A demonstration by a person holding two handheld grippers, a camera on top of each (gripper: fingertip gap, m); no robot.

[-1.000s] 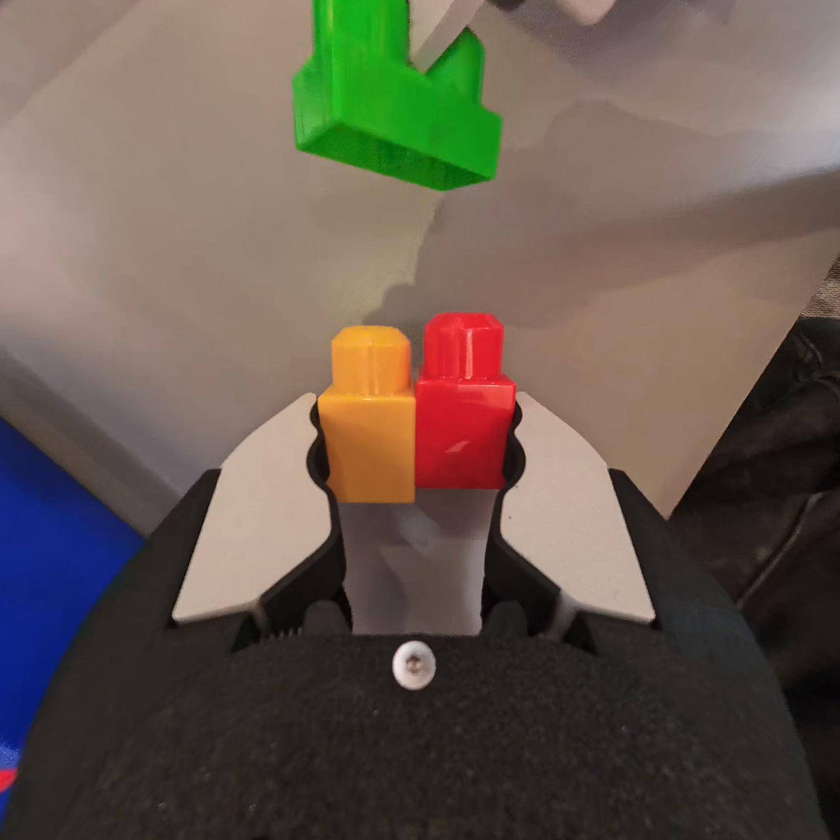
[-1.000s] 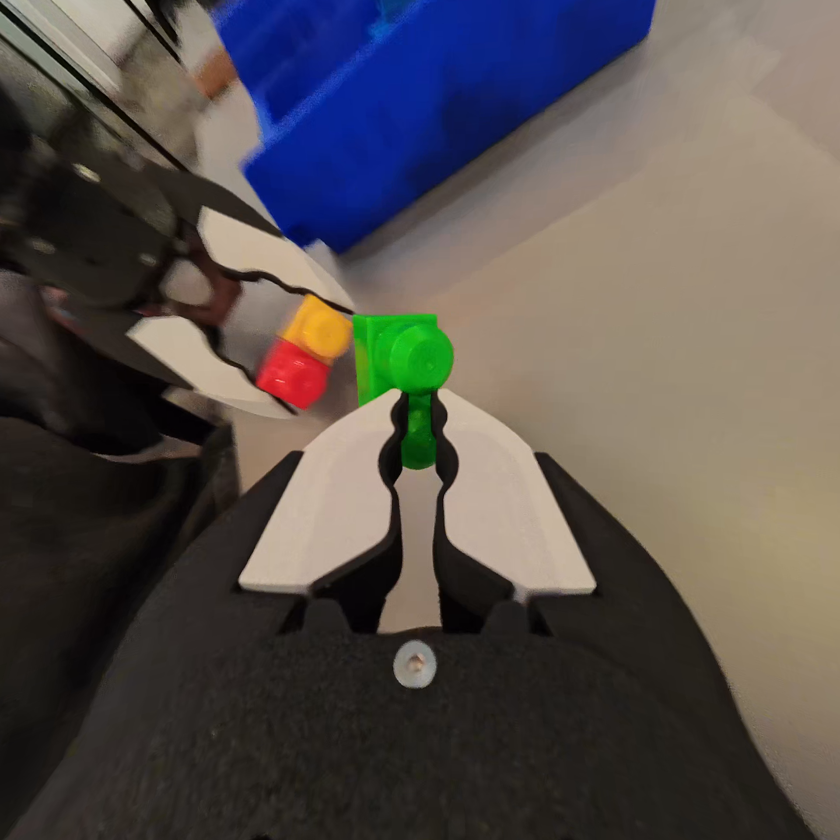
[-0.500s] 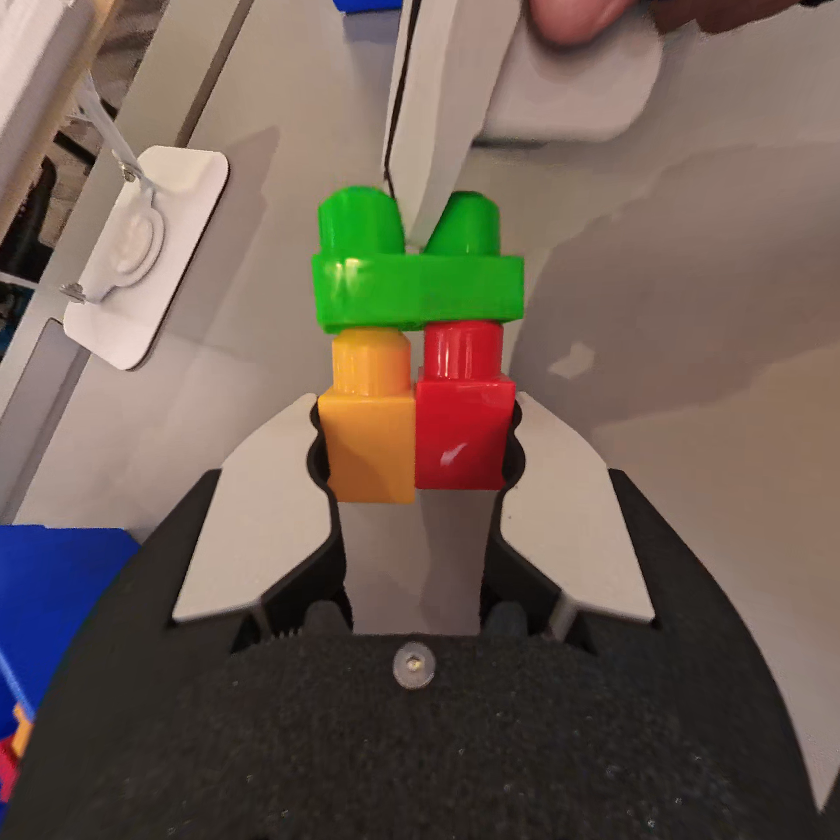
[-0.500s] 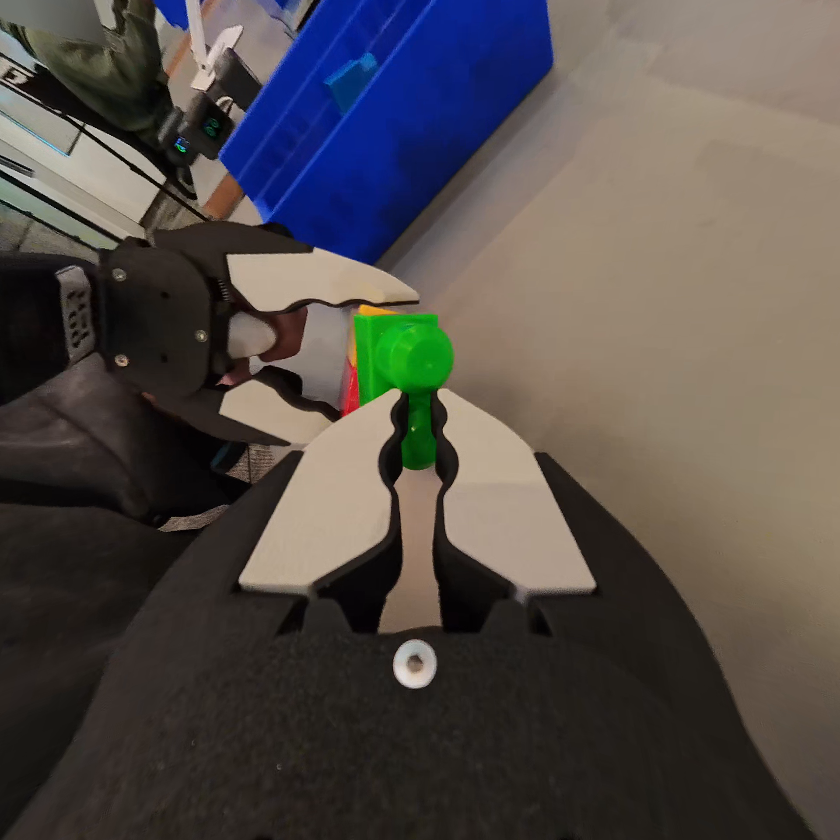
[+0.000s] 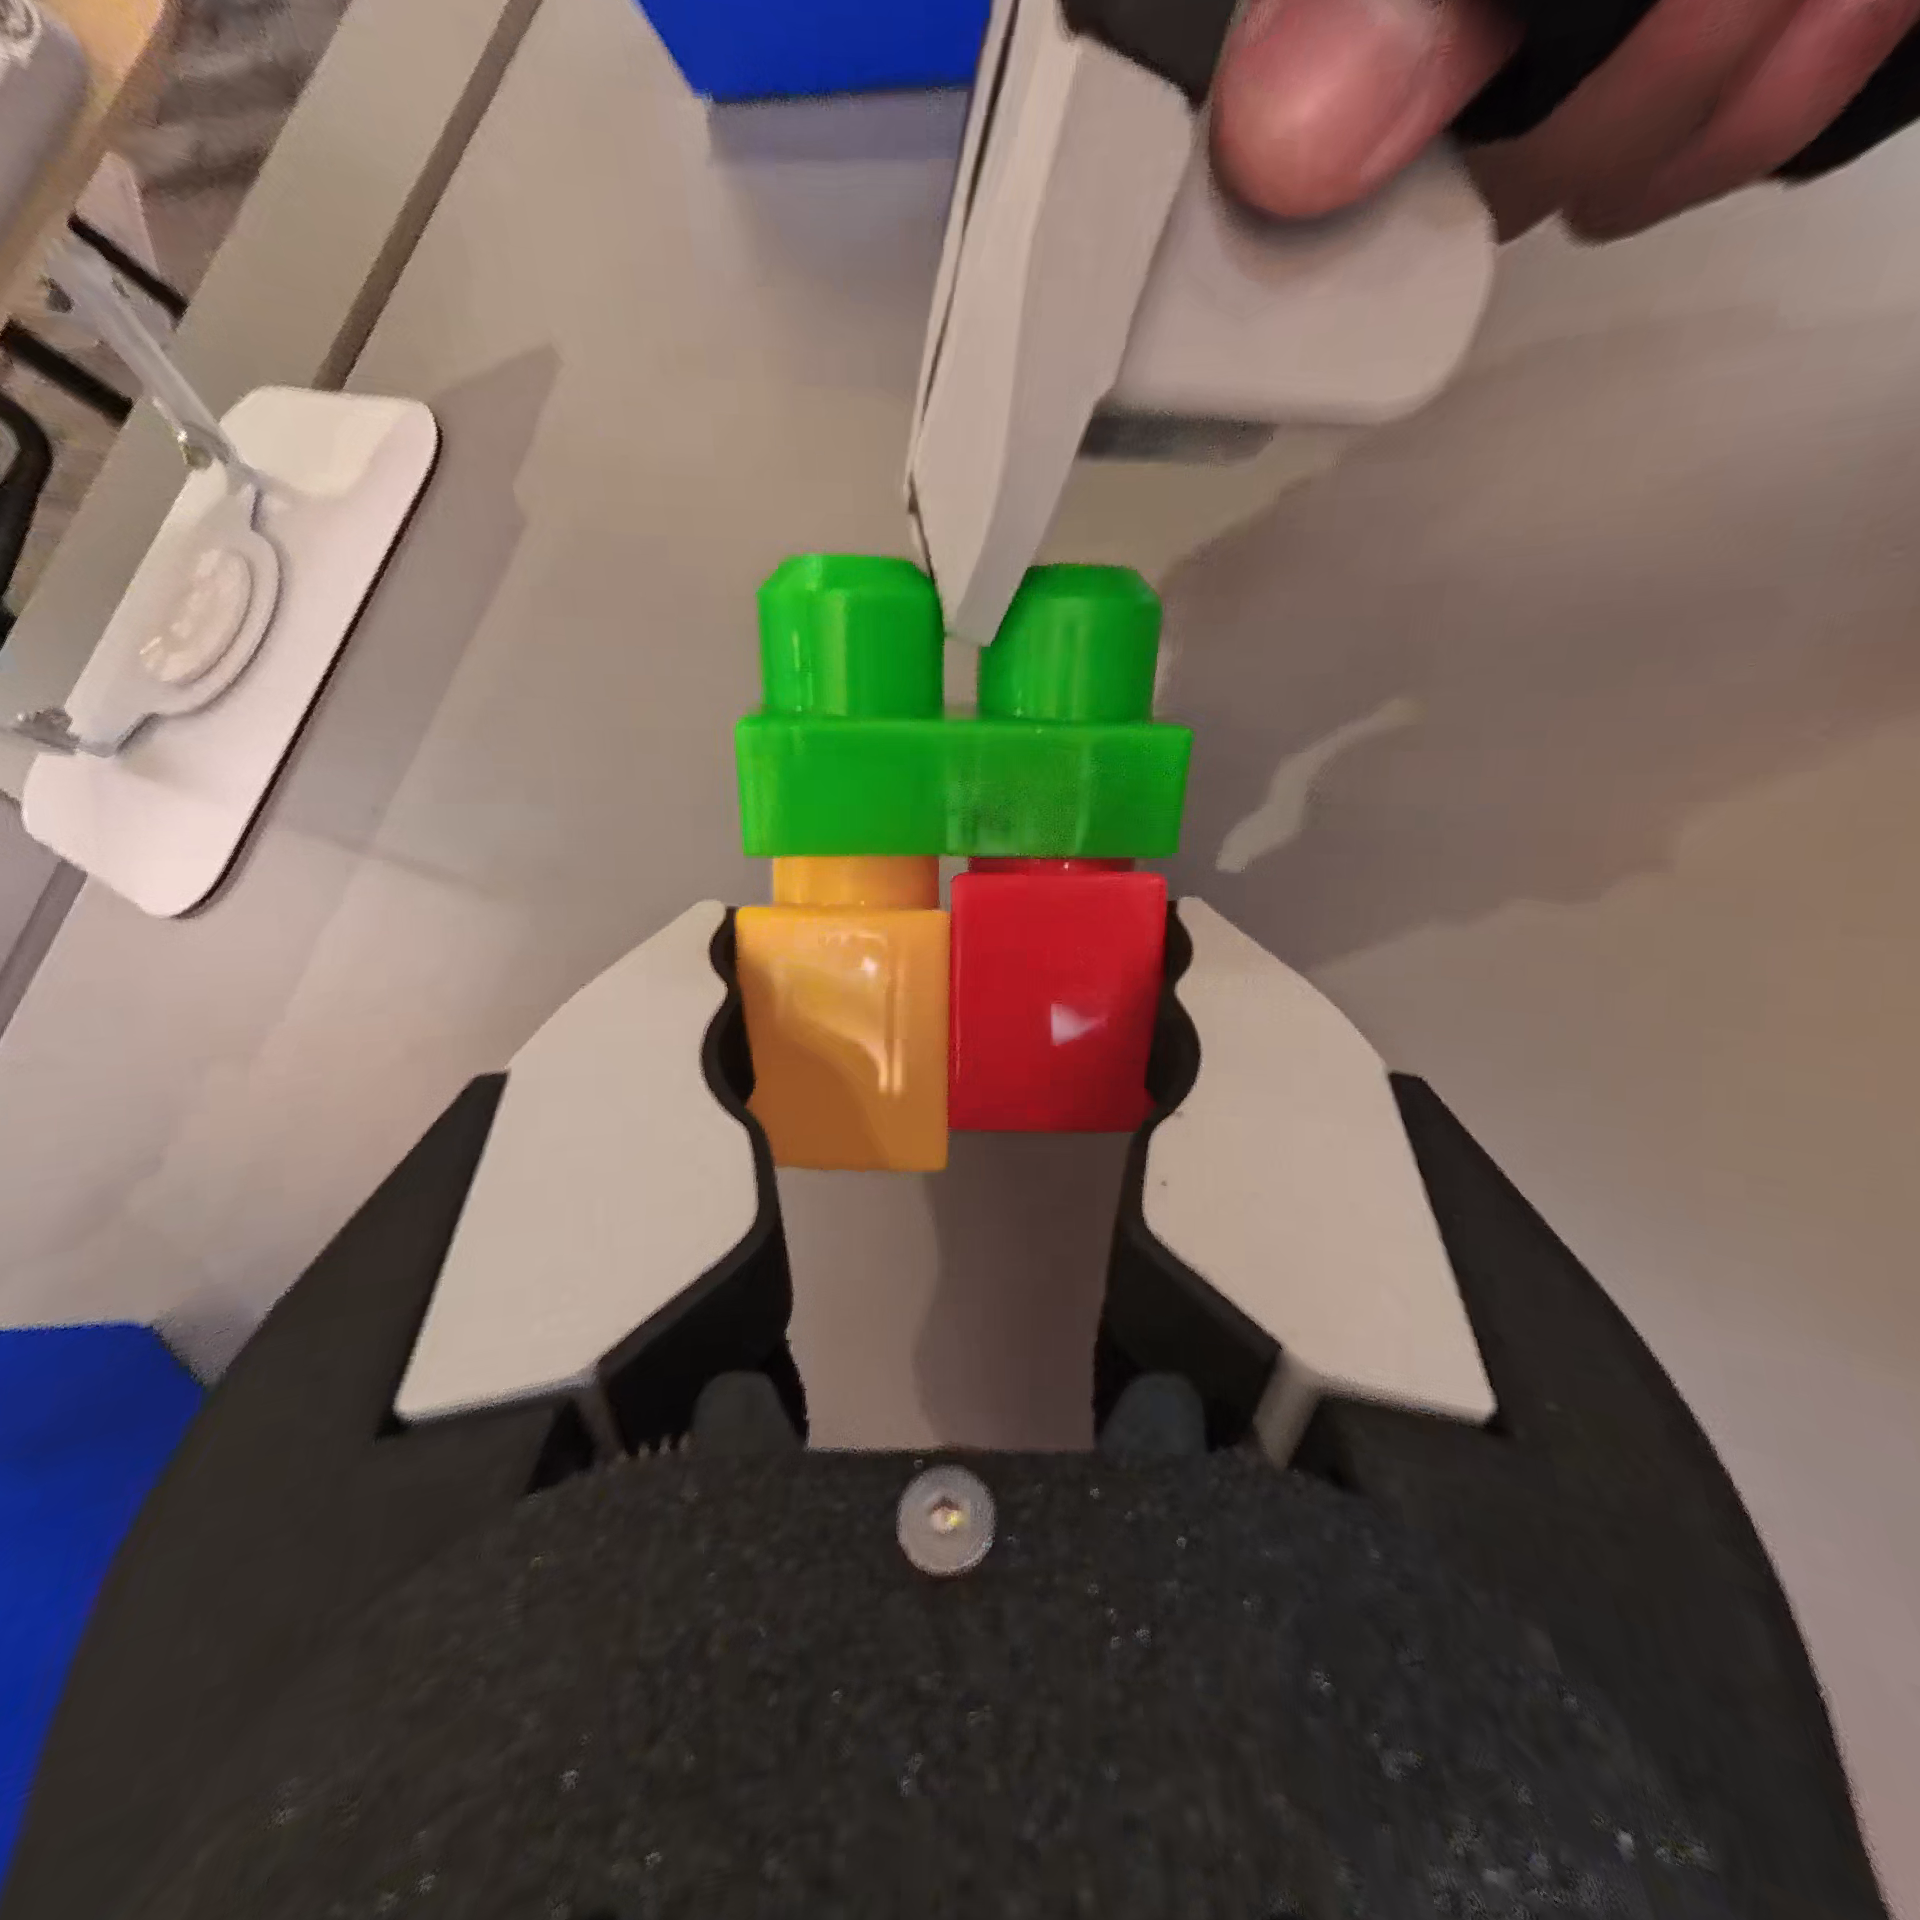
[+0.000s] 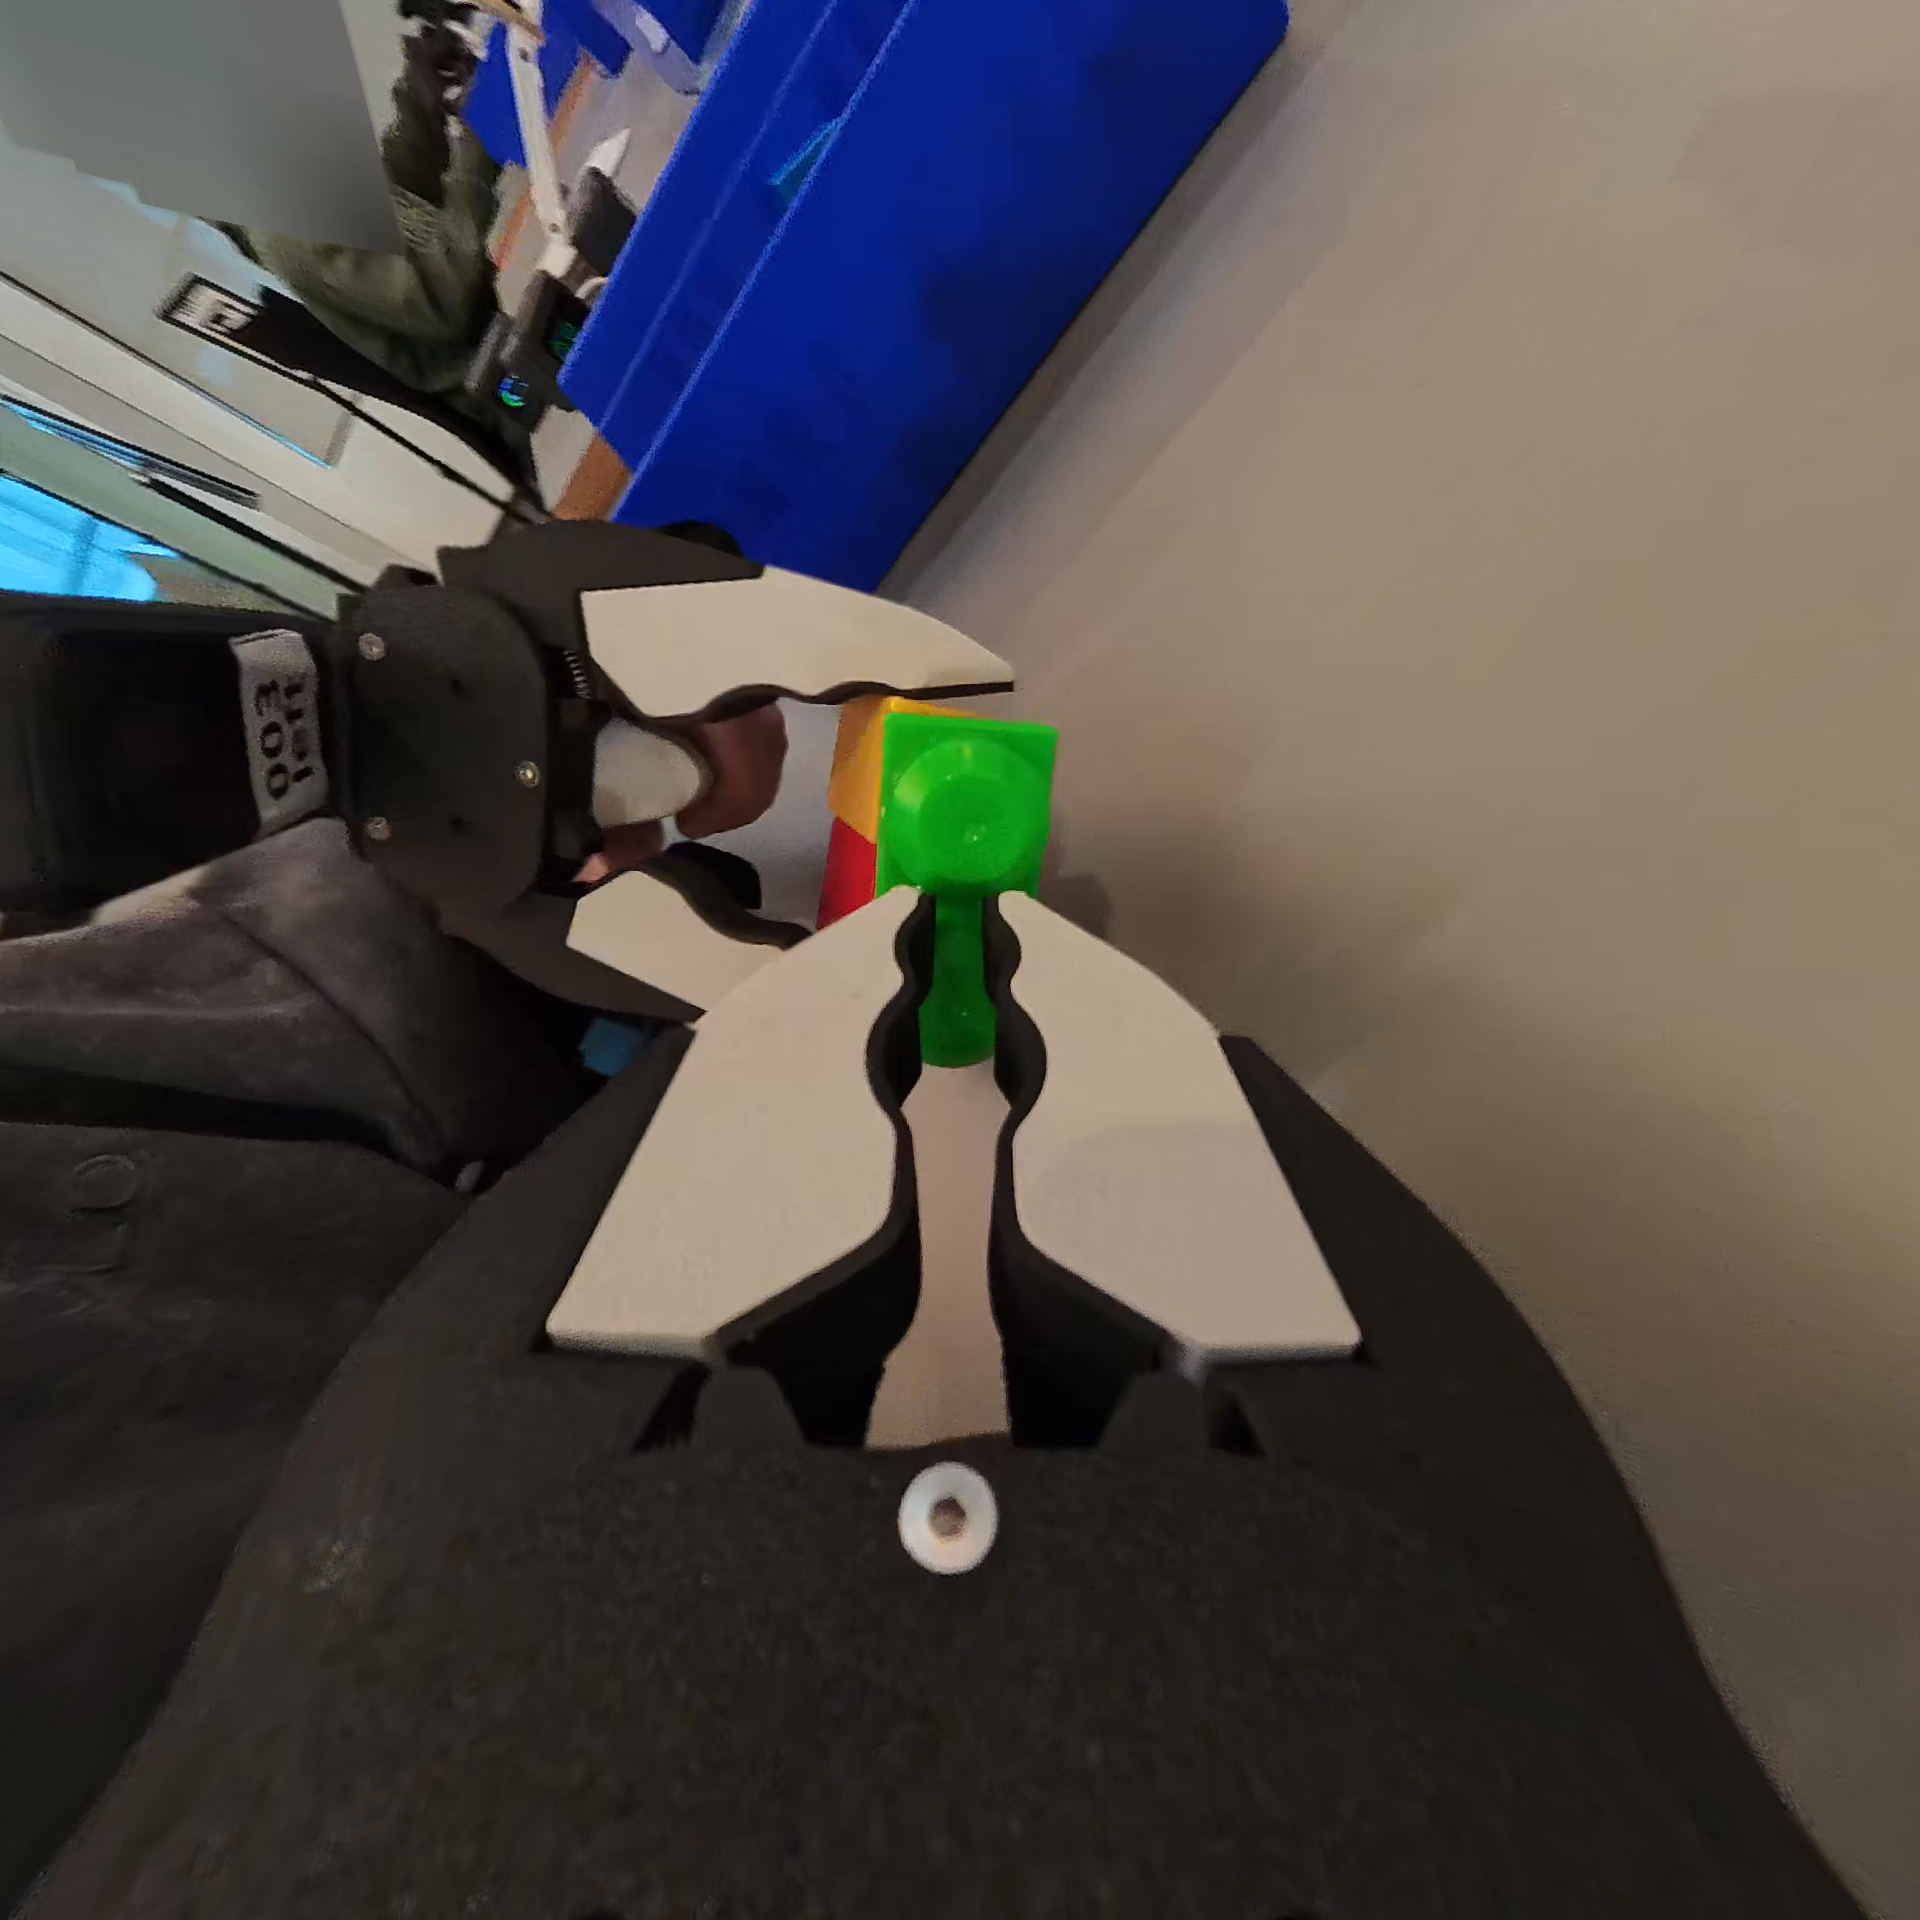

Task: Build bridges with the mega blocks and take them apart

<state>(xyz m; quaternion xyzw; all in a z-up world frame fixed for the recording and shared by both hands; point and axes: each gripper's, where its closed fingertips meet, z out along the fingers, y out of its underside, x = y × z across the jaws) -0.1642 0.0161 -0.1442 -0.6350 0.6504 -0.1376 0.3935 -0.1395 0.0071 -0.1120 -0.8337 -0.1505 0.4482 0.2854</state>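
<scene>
My left gripper is shut on an orange block and a red block held side by side. A green two-stud block sits pressed down across both of their studs. My right gripper is shut on the near stud of the green block; the orange block and the red block show behind it. In the left wrist view the right gripper comes down from above between the green studs. The left gripper shows at the left of the right wrist view.
A blue bin stands on the grey table at the back; its corner shows in the left wrist view. A white plate with a metal clip lies at the left. A hand holds the right gripper. There is about 5 cm between the tips of the two grippers.
The green block came down from above onto the orange and red blocks' studs and now sits pressed lower on them, hiding most of the studs. Both grippers stayed shut.
</scene>
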